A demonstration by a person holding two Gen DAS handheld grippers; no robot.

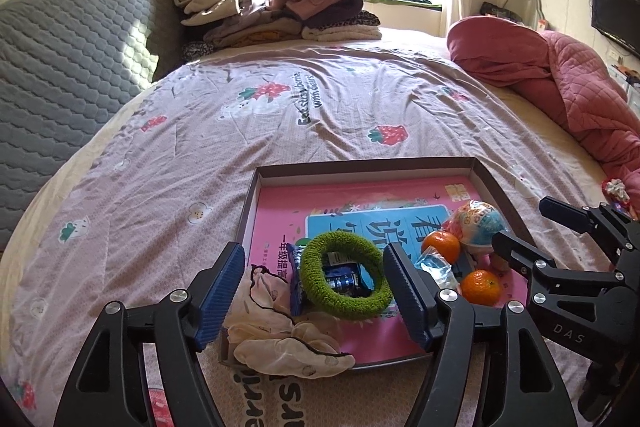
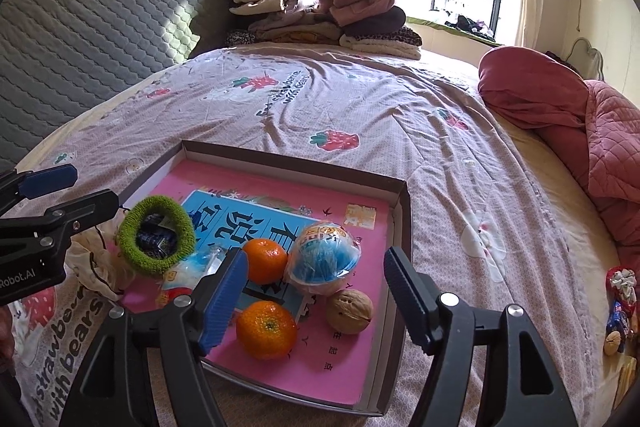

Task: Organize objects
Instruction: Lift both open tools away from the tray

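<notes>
Jaws of both grippers spread, empty, above shallow box (image 2: 402, 227) holding oranges (image 2: 266, 323), walnut (image 2: 349, 311), green ring (image 2: 156, 235).

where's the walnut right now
In the right wrist view the walnut lies in the tray, near its right wall, just below the wrapped blue ball and right of the nearer orange.

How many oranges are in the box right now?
2. One orange lies mid-box beside the wrapped blue ball; the other orange sits nearer the camera, left of the walnut. Nothing suggests more, though the green hair ring covers some items.
</notes>
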